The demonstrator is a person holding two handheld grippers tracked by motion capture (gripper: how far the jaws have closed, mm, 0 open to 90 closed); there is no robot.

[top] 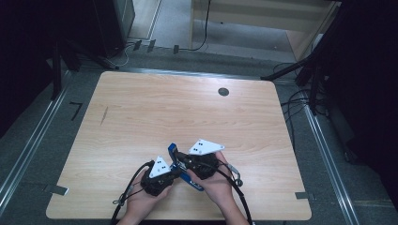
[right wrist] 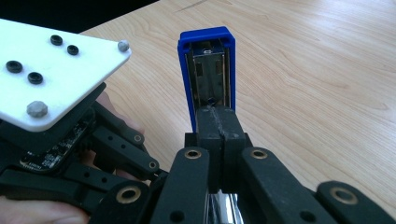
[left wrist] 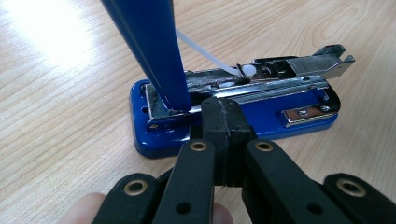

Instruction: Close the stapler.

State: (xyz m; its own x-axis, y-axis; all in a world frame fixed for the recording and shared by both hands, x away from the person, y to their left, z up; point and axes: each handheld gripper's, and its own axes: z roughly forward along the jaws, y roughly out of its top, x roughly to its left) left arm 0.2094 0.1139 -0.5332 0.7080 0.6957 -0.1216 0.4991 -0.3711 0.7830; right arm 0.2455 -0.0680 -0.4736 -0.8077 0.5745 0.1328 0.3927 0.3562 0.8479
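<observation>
The high view looks forward and down from above my side of the surface (top: 141, 108), far enough back to take in all of it and the floor around it. The left gripper view rides my left gripper (left wrist: 223, 122) and looks low along its jaws, very close to the blue stapler (left wrist: 233, 116). The right gripper view does likewise from my right gripper (right wrist: 218, 126). All three share that stapler and the wood around it.
</observation>
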